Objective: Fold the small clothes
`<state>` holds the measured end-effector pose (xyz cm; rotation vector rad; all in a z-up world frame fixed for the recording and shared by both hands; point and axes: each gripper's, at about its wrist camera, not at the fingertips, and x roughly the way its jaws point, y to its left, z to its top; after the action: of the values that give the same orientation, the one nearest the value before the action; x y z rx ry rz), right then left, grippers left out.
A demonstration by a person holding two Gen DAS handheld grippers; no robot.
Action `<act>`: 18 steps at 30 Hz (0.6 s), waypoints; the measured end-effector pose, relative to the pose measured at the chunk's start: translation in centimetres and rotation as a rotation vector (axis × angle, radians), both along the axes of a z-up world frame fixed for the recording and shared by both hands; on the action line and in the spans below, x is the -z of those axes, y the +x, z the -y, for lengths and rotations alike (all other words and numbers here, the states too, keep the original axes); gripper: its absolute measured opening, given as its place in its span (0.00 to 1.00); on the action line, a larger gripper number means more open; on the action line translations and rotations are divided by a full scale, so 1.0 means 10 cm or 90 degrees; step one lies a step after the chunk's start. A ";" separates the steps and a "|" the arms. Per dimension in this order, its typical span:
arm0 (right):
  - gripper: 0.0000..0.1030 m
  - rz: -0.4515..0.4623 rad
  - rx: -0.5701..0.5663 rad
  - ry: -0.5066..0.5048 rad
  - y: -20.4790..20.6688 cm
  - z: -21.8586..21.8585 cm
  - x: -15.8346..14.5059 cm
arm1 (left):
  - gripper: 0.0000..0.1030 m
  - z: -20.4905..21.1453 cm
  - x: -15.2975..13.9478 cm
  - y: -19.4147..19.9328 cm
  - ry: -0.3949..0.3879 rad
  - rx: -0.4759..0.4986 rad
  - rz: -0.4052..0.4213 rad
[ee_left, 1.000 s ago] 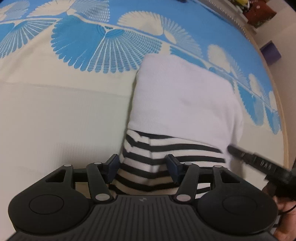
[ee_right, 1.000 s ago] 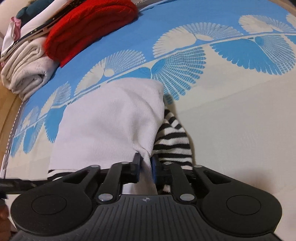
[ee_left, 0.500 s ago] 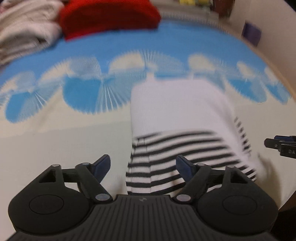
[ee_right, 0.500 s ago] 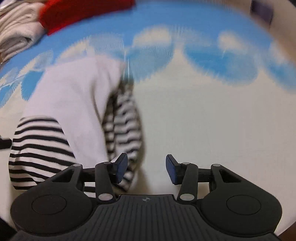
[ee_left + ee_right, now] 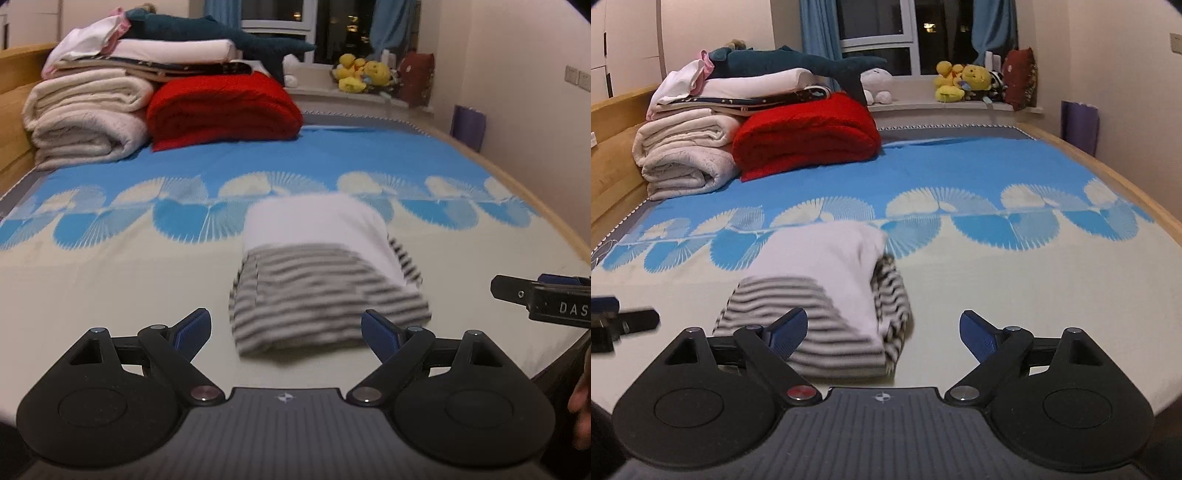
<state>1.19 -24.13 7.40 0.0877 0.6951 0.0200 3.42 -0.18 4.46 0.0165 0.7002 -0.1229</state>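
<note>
A small folded garment (image 5: pixel 321 266), white with black-and-white stripes, lies flat on the bed cover (image 5: pixel 110 280); the right wrist view shows the garment (image 5: pixel 827 280) too. My left gripper (image 5: pixel 286 330) hovers just short of its near edge, jaws opening wide, nothing between them. My right gripper (image 5: pixel 882 328) sits back from the garment's right side, jaws opening wide and empty. In the left wrist view the right gripper's finger (image 5: pixel 517 291) juts in from the right. In the right wrist view the left gripper's finger (image 5: pixel 631 319) shows at the left edge.
Stacked folded blankets (image 5: pixel 683 155) and a red blanket (image 5: pixel 805 140) sit at the far left of the bed, a plush shark (image 5: pixel 790 62) on top. Soft toys (image 5: pixel 964 81) line the window sill. A wooden bed rail (image 5: pixel 1126 192) runs along the right.
Both grippers let go of the garment, opened wide and pulled back and up from it. The views tilted up from the bed cover to the room. The garment stays folded on the bed.
</note>
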 end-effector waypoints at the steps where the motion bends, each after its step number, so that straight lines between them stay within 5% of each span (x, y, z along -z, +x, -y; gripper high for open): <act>1: 0.87 -0.014 0.004 0.006 -0.04 -0.02 0.07 | 0.89 0.02 0.13 -0.01 0.003 -0.006 -0.023; 4: 0.87 -0.048 -0.018 0.017 -0.03 -0.12 0.19 | 0.89 0.02 0.32 0.14 -0.039 -0.049 -0.119; 8: 0.87 -0.038 -0.038 -0.027 0.03 -0.27 0.26 | 0.90 0.02 0.32 0.33 -0.010 -0.079 -0.081; 18: 0.87 -0.049 -0.056 -0.009 0.18 -0.34 0.36 | 0.91 -0.02 0.38 0.44 -0.027 -0.080 -0.095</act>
<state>3.01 -20.72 3.82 0.0448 0.7749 0.0966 7.84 0.02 0.68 -0.0778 0.8460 -0.0180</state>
